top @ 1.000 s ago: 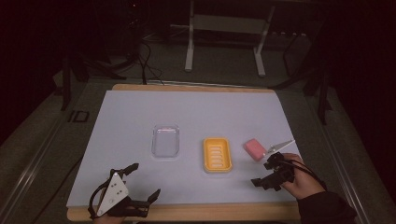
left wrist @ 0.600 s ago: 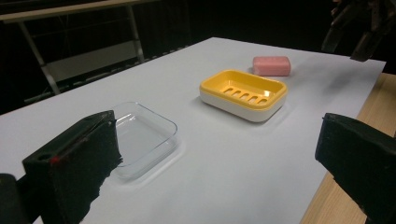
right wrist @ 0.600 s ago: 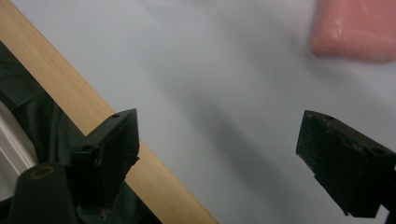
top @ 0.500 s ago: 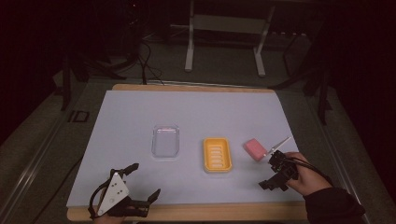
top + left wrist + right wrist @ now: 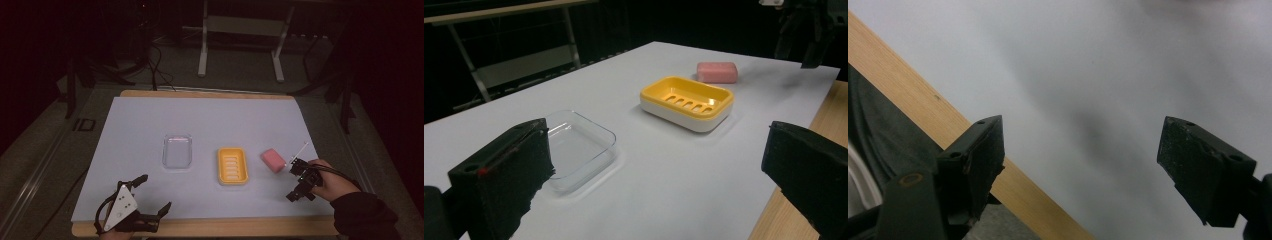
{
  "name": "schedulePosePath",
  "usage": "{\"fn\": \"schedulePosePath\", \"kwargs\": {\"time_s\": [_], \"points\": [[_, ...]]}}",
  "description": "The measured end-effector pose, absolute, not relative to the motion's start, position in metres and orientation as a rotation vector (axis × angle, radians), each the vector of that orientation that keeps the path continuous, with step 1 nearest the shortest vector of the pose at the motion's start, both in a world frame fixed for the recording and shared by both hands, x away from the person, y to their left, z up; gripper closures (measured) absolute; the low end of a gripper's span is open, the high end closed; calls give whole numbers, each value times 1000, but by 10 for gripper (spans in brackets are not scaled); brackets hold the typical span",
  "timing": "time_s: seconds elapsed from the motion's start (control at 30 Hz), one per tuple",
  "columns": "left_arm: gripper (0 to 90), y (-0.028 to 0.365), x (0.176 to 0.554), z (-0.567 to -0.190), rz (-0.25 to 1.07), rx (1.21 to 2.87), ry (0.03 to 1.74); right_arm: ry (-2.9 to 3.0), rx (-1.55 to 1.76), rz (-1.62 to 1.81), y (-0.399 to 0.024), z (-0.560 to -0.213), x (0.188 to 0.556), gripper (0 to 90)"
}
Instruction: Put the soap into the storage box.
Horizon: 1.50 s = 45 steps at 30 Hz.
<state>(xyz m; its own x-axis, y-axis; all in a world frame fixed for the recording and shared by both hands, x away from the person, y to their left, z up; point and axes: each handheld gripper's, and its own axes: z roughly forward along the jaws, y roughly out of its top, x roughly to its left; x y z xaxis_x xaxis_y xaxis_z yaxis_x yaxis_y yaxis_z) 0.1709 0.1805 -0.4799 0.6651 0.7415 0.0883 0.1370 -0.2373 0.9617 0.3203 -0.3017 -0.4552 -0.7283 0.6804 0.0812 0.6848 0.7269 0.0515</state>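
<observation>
A pink soap bar [image 5: 273, 159] lies on the white table cover, just right of a yellow soap dish [image 5: 232, 166] with a slotted insert. Left of the dish stands an empty clear plastic tray [image 5: 178, 151]. My right gripper [image 5: 295, 181] is held open a little right of the soap and nearer the front, with nothing between its jaws. Over the table's front left corner my left gripper [image 5: 156, 191] is open and empty. The left gripper view shows the tray [image 5: 574, 150], the dish [image 5: 686, 102] and the soap [image 5: 717, 72] ahead of the left gripper [image 5: 656, 170].
The wooden table edge [image 5: 923, 107] runs close under the right gripper [image 5: 1088, 160], with white cover beyond it. A thin white stick [image 5: 300, 149] pokes up beside the right hand. Metal table legs [image 5: 202, 45] and cables stand on the dark floor behind the table.
The right gripper has shifted slightly to the right and turned a little, staying open. The left gripper and the objects have not moved.
</observation>
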Motion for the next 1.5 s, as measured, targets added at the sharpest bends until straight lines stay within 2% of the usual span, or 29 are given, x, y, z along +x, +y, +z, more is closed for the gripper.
{"fn": "schedulePosePath", "kwargs": {"time_s": [0.7,1.5], "points": [[4,180,171,-480,663,1756,705,-2686,-1354,-166,-320,-475,365,173],[4,179,171,-481,659,1766,699,-2724,-1459,-258,-282,-488,410,172]]}}
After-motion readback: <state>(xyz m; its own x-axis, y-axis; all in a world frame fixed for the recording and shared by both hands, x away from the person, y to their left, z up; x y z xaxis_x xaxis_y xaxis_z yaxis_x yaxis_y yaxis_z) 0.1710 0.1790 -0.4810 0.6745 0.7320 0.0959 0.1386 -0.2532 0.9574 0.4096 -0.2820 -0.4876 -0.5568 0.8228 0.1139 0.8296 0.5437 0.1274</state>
